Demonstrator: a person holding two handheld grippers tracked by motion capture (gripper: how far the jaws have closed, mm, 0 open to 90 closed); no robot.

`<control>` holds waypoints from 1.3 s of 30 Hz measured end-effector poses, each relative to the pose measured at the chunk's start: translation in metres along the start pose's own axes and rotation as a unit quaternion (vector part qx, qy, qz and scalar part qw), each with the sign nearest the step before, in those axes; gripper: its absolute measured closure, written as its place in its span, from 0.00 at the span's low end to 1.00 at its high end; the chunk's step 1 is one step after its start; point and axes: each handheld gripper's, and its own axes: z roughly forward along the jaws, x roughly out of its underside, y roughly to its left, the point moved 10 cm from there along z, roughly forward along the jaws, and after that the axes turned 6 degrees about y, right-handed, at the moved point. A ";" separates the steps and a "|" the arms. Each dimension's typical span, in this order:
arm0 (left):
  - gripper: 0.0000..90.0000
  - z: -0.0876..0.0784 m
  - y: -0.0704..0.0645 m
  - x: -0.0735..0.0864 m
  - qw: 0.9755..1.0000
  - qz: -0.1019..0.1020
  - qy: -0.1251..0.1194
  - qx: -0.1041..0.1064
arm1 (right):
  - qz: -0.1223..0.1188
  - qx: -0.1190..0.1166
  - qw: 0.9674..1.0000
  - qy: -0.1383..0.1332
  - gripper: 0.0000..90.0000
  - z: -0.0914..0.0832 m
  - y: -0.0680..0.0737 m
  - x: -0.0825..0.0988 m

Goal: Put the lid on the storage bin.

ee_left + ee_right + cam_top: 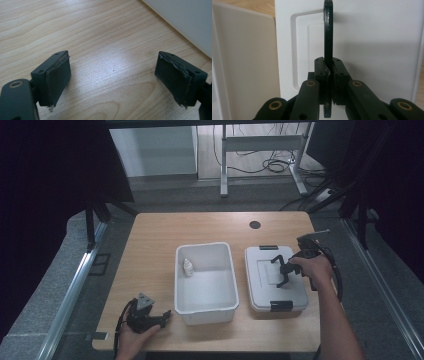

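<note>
1. Lying nearest, at the bench's (155, 235) front edge beside a corner of the open white bin (206, 307): left tool (164, 316), resting under the person's left hand, jaws standing wide apart, with nothing but bare wood between the pads.
2. Reaching in over the white lidded box (260, 295) on the right side of the bench: right tool (328, 63), jaws pinching tight on the thin black handle (328, 30) of the lid, pads pressing on both of its flat faces.
3. Standing on edge in that grip: the handle, raised off the lid's recessed panel and running straight up in the right gripper view.
4. Judging the step in hand: taking hold of the lid by its handle, with the hold looking made and the lift not yet begun.
5. Calling next, most likely, for a straight upward pull while keeping the pinch firm, since a thin handle could be slipping or twisting between the pads.
6. Sitting just beside the box: the open bin, holding a small white bottle (188, 267) near its far left corner.
7. Staying hard to read: the black latches at the near and far ends of the lid, too small to be telling whether clipped or free, so lid alone or whole box could be rising.
8. Remaining hidden: anything inside the box, and the handle's hinge, behind the tool's linkage.
</note>
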 end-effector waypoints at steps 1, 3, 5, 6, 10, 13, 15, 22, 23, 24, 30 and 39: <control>0.15 0.000 0.000 0.000 1.000 -0.001 0.000 0.000 | -0.002 -0.003 1.000 -0.005 0.94 -0.005 0.002 0.001; 0.15 0.000 0.000 0.000 1.000 -0.001 0.000 -0.001 | -0.003 -0.007 1.000 -0.006 0.94 -0.008 0.004 0.001; 0.15 0.000 0.000 0.000 1.000 -0.001 0.000 -0.001 | -0.002 -0.011 1.000 -0.010 0.94 -0.013 0.006 0.002; 0.15 0.000 0.000 0.000 1.000 -0.001 0.000 -0.001 | -0.006 -0.014 1.000 -0.013 0.94 -0.016 0.007 0.003; 0.15 0.000 0.000 0.000 1.000 -0.001 0.000 -0.001 | -0.007 -0.017 1.000 -0.018 0.94 -0.022 0.011 0.004; 0.15 0.000 0.000 0.000 1.000 -0.001 0.000 -0.001 | -0.006 -0.018 1.000 -0.021 0.94 -0.026 0.013 0.004; 0.15 0.000 0.000 0.000 1.000 -0.001 0.000 -0.001 | -0.009 -0.019 0.999 -0.024 0.94 -0.029 0.014 0.004; 0.15 0.000 0.000 0.000 1.000 -0.002 0.000 -0.001 | -0.013 -0.024 0.999 -0.031 0.94 -0.040 0.022 0.005; 0.15 0.000 0.000 0.000 1.000 -0.002 0.000 -0.001 | -0.014 -0.024 0.999 -0.033 0.94 -0.041 0.022 0.005; 0.15 0.000 0.000 0.000 1.000 -0.002 0.000 -0.002 | -0.016 -0.026 0.999 -0.035 0.94 -0.043 0.024 0.005; 0.15 -0.001 -0.001 0.001 1.000 -0.002 0.000 -0.001 | -0.020 -0.032 0.999 -0.039 0.94 -0.047 0.026 0.007; 0.15 -0.001 0.000 0.001 1.000 -0.002 -0.001 -0.002 | -0.025 -0.038 0.998 -0.047 0.94 -0.061 0.033 0.011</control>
